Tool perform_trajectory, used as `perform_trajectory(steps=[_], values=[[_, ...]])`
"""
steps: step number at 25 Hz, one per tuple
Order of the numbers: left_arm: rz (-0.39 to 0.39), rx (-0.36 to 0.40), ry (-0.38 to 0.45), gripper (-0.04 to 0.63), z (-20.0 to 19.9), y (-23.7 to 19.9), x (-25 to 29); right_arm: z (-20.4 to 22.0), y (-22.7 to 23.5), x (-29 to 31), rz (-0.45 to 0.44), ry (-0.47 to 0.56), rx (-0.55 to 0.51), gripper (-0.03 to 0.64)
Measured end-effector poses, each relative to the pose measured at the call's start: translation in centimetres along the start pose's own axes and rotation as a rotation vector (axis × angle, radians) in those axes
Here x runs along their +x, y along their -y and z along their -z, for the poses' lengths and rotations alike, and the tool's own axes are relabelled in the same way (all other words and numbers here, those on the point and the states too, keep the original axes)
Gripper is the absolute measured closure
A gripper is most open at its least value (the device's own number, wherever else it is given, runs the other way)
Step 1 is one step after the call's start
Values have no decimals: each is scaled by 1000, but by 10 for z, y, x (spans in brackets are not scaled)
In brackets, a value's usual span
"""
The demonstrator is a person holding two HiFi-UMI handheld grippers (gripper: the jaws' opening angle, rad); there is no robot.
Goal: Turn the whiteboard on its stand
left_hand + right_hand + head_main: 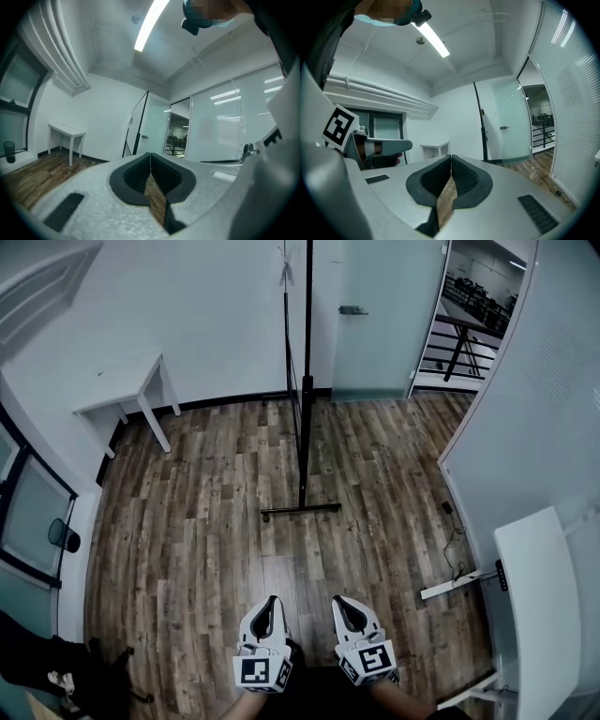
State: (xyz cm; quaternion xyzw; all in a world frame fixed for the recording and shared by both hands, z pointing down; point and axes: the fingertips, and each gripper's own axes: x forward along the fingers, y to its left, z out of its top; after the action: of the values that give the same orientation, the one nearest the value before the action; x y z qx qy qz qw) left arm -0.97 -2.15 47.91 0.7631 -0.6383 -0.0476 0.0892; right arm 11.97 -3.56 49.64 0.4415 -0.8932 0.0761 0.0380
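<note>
Left tool [271,600] & right tool [338,600] are pointing fwd w/ jaws together, empty, since the whiteboard [307,381] is standing edge-on on its stand [300,511], well apart across the floor [187,521], prob. approach stage.

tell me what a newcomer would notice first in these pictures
The whiteboard, seen edge-on on its black stand, rises from the middle of the wood floor. At the bottom of the head view, the left gripper and right gripper point toward it, both shut and empty, well short of it. A white table stands by the far wall at left.
</note>
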Motion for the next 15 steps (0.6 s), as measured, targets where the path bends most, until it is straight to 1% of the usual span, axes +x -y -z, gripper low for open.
perform_trajectory(steps=[8, 11, 15], values=[[52, -9, -9, 577, -15, -76, 56, -9, -7, 98, 62, 4, 13, 603], [75, 4, -9, 577, -22, -94, 71, -14, -5, 122, 90, 9, 15, 603], [81, -28, -5, 577, -29, -108, 88, -19, -1, 149, 103, -4, -1, 603]])
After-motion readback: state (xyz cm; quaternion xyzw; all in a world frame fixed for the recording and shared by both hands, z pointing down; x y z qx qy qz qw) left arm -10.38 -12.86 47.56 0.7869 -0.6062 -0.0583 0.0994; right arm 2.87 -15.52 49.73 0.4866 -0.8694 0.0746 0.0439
